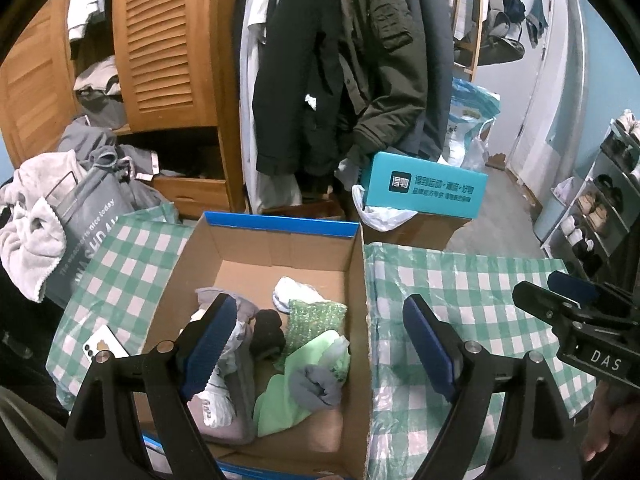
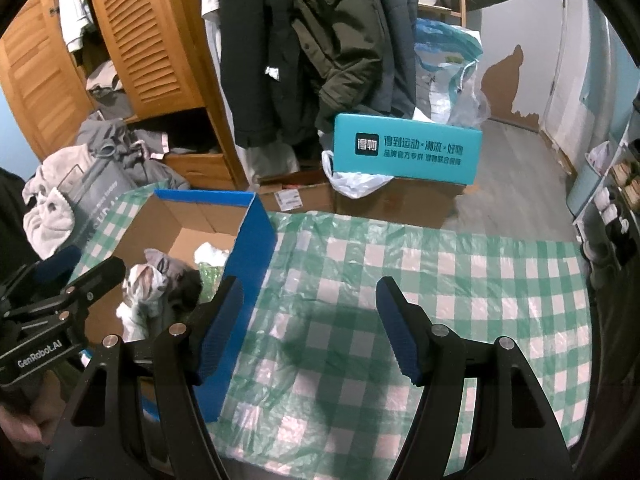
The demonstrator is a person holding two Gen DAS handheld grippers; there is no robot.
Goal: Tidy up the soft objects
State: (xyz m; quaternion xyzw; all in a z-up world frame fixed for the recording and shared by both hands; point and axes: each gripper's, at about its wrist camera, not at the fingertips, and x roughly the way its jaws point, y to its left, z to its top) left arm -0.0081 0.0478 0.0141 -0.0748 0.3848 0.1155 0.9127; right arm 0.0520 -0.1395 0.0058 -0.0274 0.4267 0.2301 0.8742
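Observation:
An open cardboard box (image 1: 356,280) with a blue rim stands on the green checked tablecloth (image 1: 460,280). Inside lie soft items: a white sock (image 1: 292,292), a green sparkly cloth (image 1: 316,316), a black sock (image 1: 266,334), a light green cloth (image 1: 288,396), a grey sock (image 1: 316,386) and grey-pink pieces at the left. My left gripper (image 1: 316,344) is open and empty above the box. My right gripper (image 2: 310,330) is open and empty over bare tablecloth (image 2: 440,280), right of the box's blue wall (image 2: 248,264); it also shows in the left wrist view (image 1: 560,300).
A white phone (image 1: 105,346) lies on the cloth left of the box. A grey bag with towels (image 1: 80,232) stands at the far left. Beyond the table are a teal box (image 1: 424,190), hanging coats (image 1: 340,60), a wooden wardrobe (image 1: 160,40) and a shoe rack (image 1: 600,208).

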